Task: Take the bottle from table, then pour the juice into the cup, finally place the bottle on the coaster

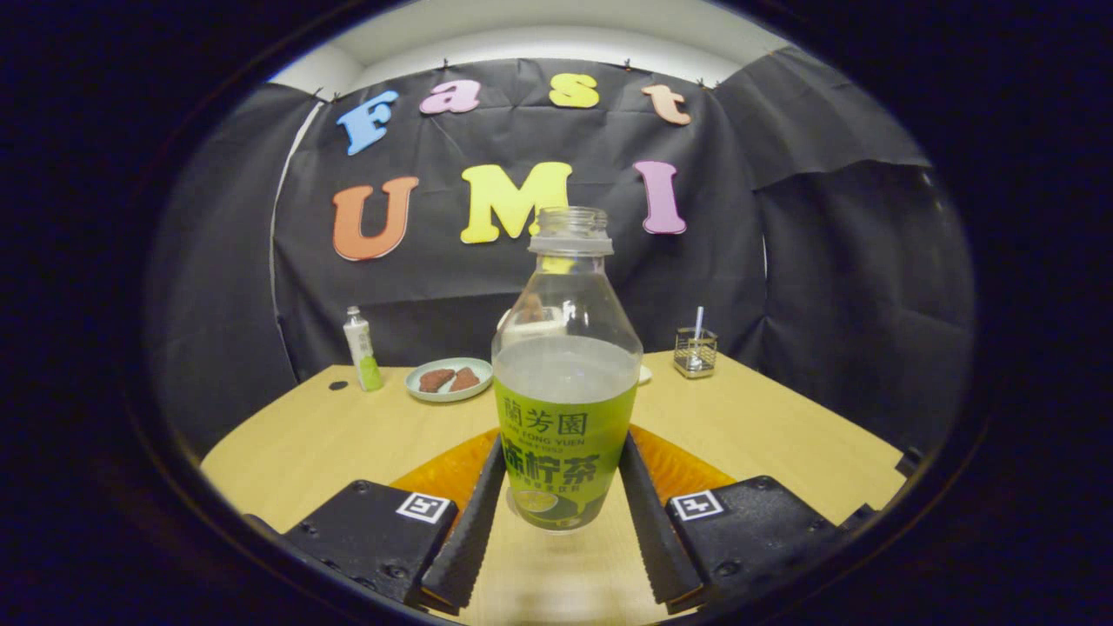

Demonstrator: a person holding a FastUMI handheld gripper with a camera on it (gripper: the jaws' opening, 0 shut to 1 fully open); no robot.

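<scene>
The bottle stands upright in the middle of the frame, right between the two fingers of the claw, its long axis vertical and its uncapped mouth pointing up. The fingers flank its green-labelled lower body on either side and appear to touch it, so the claw looks closed on the bottle at a width set by the bottle's girth; whether the base is lifted off the surface or resting on it cannot be told, though a faint gap and shadow below suggest it may be just raised. Liquid fills it to about the top of the label.

Behind the bottle, partly hidden by its shoulder, something pale that may be the cup sits farther back on the surface, straight ahead of the fingers. The coaster cannot be made out with certainty. A plate with two brown pieces, a small bottle at left centre, and a wire holder at right centre sit toward the far edge.

The coming move likely turns on carrying the bottle forward and tipping its mouth toward that pale object.
</scene>
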